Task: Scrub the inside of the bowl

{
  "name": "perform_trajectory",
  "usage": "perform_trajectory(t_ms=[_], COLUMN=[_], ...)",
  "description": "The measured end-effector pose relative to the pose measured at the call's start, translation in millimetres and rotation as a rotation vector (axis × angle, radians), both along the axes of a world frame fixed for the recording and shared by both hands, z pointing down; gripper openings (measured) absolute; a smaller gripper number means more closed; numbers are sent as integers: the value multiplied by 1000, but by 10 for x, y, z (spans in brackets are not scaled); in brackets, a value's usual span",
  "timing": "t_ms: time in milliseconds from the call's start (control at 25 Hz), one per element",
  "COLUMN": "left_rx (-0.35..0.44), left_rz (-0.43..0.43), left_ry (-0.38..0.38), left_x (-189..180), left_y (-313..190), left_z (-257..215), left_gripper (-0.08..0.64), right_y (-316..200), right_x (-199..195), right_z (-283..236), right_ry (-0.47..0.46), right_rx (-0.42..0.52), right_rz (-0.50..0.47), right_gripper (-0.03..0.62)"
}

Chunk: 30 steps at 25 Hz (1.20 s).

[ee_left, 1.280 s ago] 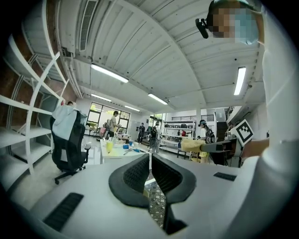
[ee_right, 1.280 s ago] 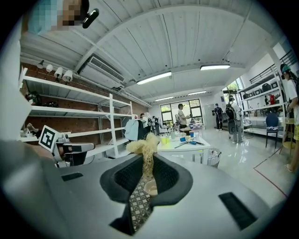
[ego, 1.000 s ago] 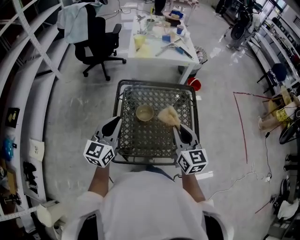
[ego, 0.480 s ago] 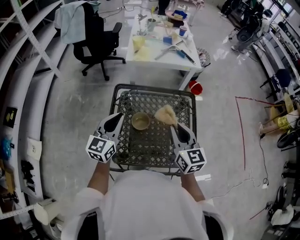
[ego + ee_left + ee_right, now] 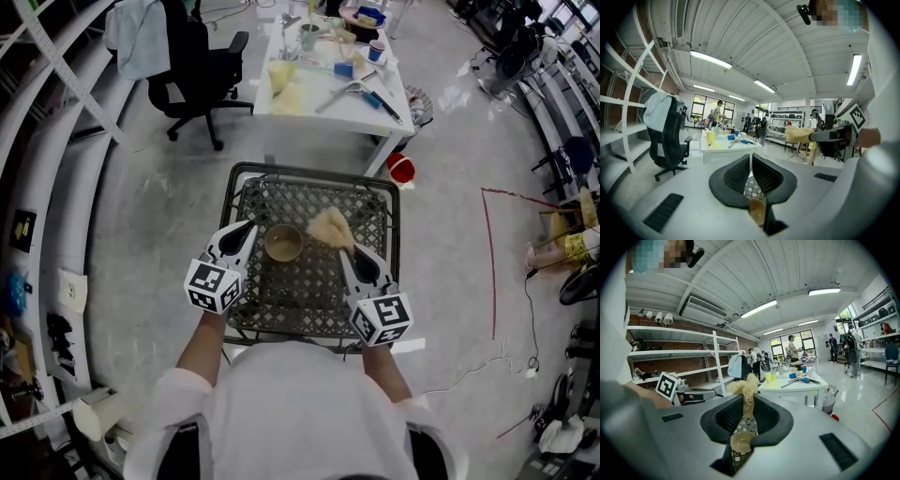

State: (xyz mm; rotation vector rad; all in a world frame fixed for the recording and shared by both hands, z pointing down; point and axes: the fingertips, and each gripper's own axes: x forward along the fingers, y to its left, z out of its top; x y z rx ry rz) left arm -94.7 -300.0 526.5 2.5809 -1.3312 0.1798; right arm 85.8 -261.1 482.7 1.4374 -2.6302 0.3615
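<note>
Not yet scrubbing: your right gripper had its jaws pinching the scrubber beside the bowl; your left gripper had its jaws pressed together, empty. Next, lower the scrubber inside.

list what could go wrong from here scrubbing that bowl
1. The bowl sits loose on the mesh cart top. The left gripper is shut beside it and not holding it, so scrubbing could slide or tip the bowl.
2. The right gripper pinches only a thin end of the fibrous scrubber, which might flex or pull out under pressure.
</note>
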Motion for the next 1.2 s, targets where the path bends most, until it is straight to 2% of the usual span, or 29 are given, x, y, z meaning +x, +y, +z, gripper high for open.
perform_trajectory(t_ms=[160, 560, 920, 1080, 1120, 1160, 1200], left_rx=[-72, -360, -598, -691, -714, -738, -759], left_rz=[0, -41, -123, -172, -187, -204, -220], left_ry=[-2, -20, 47, 39, 39, 39, 38], left_x=[56, 104, 80, 59, 51, 40, 29], left_y=[-94, -241, -266, -270, -261, -248, -230], left_z=[276, 1274, 1956, 2225, 2304, 2383, 2453], left_gripper=[41, 41, 43, 44, 70, 169, 198], right_y=[-69, -165, -108, -112, -111, -109, -106], right_x=[-22, -144, -212, -217, -213, -206, -195], right_z=[39, 171, 338, 414, 428, 439, 448], right_ry=[-2, -8, -21, -17, -17, -16, -15], right_rx=[-12, -47, -103, -122, -126, -128, -130], right_rz=[-14, -57, -95, -109, -111, -113, -114], right_gripper=[69, 69, 69, 69, 69, 69, 69])
